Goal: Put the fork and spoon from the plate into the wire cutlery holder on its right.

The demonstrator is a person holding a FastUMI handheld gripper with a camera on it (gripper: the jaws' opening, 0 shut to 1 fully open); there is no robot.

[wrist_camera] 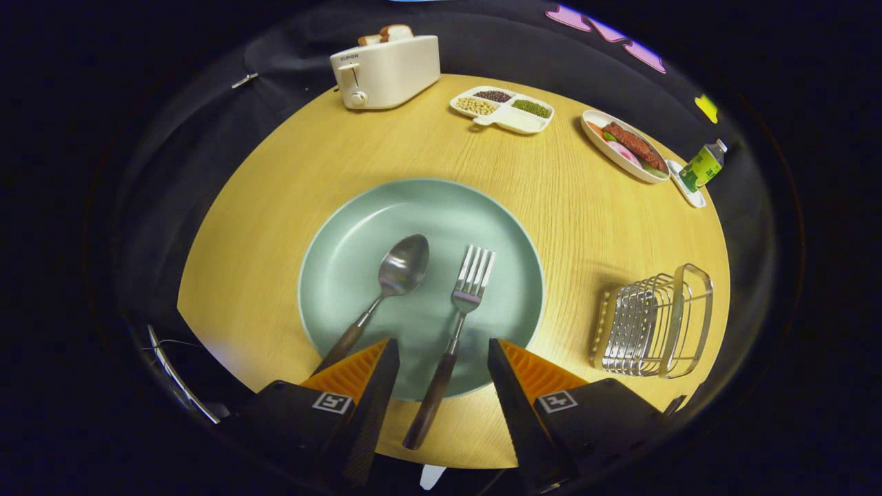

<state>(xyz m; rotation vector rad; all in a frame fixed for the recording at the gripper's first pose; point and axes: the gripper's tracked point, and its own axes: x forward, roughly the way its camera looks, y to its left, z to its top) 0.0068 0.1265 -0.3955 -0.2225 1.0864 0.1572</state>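
A pale green plate lies in the middle of the round wooden table. On it rest a spoon and a fork, both with dark wooden handles pointing back toward me. My gripper hovers open above the plate's near rim. The fork's handle runs between the two fingers, untouched by either. The spoon's handle passes just outside the left finger. The wire cutlery holder stands on the table to the right of the plate, beyond the right finger.
At the table's far side stand a cream toaster with bread in it, a divided white dish of beans, an oval plate of food and a green bottle on a small tray. Bare wood surrounds the plate.
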